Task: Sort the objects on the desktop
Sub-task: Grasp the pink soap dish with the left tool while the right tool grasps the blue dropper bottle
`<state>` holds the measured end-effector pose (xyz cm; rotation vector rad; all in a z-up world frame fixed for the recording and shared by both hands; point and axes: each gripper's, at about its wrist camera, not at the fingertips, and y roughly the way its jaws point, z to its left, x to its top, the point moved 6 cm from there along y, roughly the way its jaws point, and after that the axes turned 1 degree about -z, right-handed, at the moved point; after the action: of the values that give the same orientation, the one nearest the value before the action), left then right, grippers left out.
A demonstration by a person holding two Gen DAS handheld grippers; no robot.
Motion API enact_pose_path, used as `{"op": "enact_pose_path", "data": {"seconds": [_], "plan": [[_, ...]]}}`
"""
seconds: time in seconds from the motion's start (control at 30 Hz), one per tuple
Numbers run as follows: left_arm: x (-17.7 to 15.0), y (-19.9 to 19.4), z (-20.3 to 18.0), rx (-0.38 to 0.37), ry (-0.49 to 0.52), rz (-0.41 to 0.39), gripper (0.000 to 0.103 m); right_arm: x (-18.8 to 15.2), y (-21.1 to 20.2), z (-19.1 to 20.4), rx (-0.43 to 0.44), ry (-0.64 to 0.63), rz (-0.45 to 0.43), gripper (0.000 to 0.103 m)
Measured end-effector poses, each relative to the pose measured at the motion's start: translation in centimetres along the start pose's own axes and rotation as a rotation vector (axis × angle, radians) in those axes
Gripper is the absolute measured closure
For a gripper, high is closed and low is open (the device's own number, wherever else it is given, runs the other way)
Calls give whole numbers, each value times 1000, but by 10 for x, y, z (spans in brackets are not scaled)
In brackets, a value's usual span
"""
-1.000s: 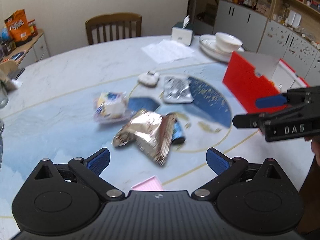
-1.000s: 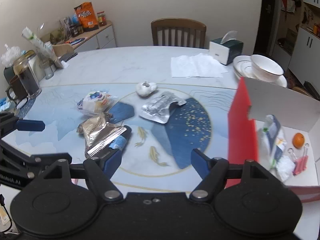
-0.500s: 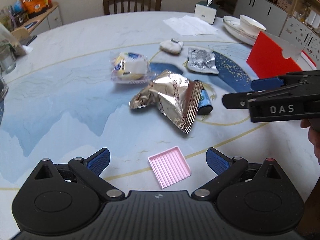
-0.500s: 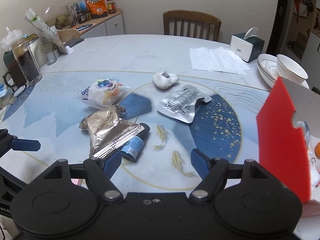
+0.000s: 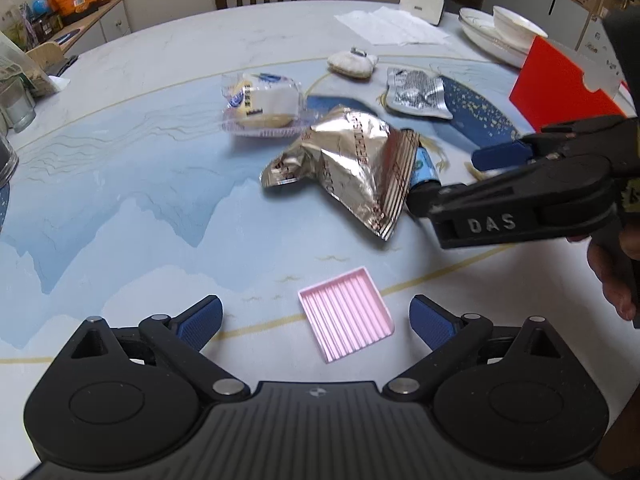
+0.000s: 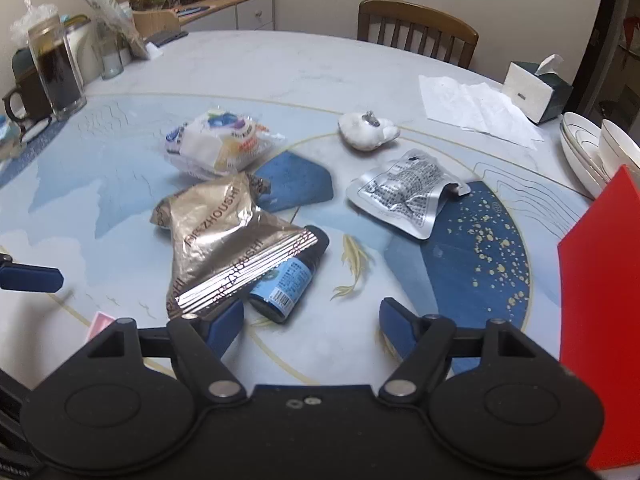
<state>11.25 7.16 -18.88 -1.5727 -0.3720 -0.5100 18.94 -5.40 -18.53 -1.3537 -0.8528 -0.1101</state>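
The left claw (image 5: 316, 320) hangs released over a pink ridged tray (image 5: 346, 314), which lies empty on the counter (image 5: 120, 200). The right claw (image 6: 311, 322), jaws just narrowing with nothing between them, hovers near the blue bottle (image 6: 286, 280) half under a foil bag (image 6: 224, 244). Bare counter lies left; the red box (image 6: 600, 280) walls the right.

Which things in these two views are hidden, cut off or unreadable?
- Blue bottle: its far half lies under the foil bag in both views; the small label print is unreadable.
- Red box: cut by the right edge in the right wrist view; its contents are hidden behind its red wall.
- Pink tray: only a corner shows in the right wrist view, behind the right gripper.
- Silver pouch: its print is too small to read.
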Motion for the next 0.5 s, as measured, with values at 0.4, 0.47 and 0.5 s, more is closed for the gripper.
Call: {"op": "enact_pose_path", "data": {"seconds": [0.4,0.47,0.5], "plan": [[-1,2,-7,9,51,-4,26,14,16,-1,26,48,4,36],[0,1,-7,8,56,-14,34,15,17,-2,28,46,0,39],[0,0,-7,7,56,-17,37,15,17,-3,29,47,-2,40]]}}
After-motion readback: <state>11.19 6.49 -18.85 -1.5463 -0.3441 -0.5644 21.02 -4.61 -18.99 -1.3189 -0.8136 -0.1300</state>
